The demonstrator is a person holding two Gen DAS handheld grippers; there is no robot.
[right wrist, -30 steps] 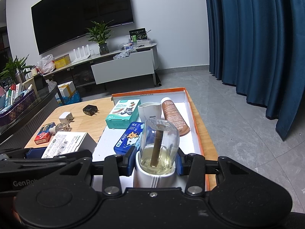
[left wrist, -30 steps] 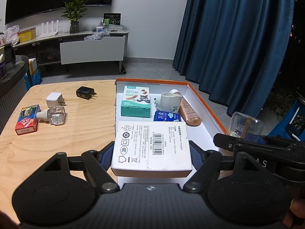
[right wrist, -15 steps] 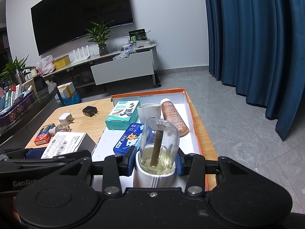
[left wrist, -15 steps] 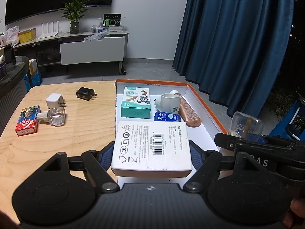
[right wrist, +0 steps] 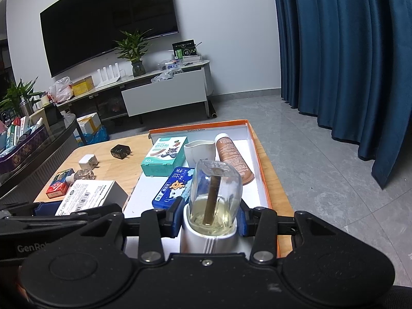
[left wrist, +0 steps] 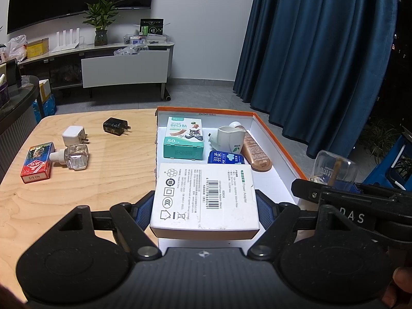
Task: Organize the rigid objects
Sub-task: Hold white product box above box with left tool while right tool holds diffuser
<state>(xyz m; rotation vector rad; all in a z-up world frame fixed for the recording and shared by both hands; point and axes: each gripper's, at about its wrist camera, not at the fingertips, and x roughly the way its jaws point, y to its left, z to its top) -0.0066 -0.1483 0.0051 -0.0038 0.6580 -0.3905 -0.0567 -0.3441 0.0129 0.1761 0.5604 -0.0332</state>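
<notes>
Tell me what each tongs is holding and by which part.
The left tongs grip the white power adapter box by its two long sides. The right tongs grip the clear liquid bottle at its white base end.

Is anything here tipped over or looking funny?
Yes. On the wooden table, the small clear bottle lies on its side by the red card box, not standing. In the orange-rimmed tray, the brown tube also lies flat. Nothing looks spilled or broken.
</notes>
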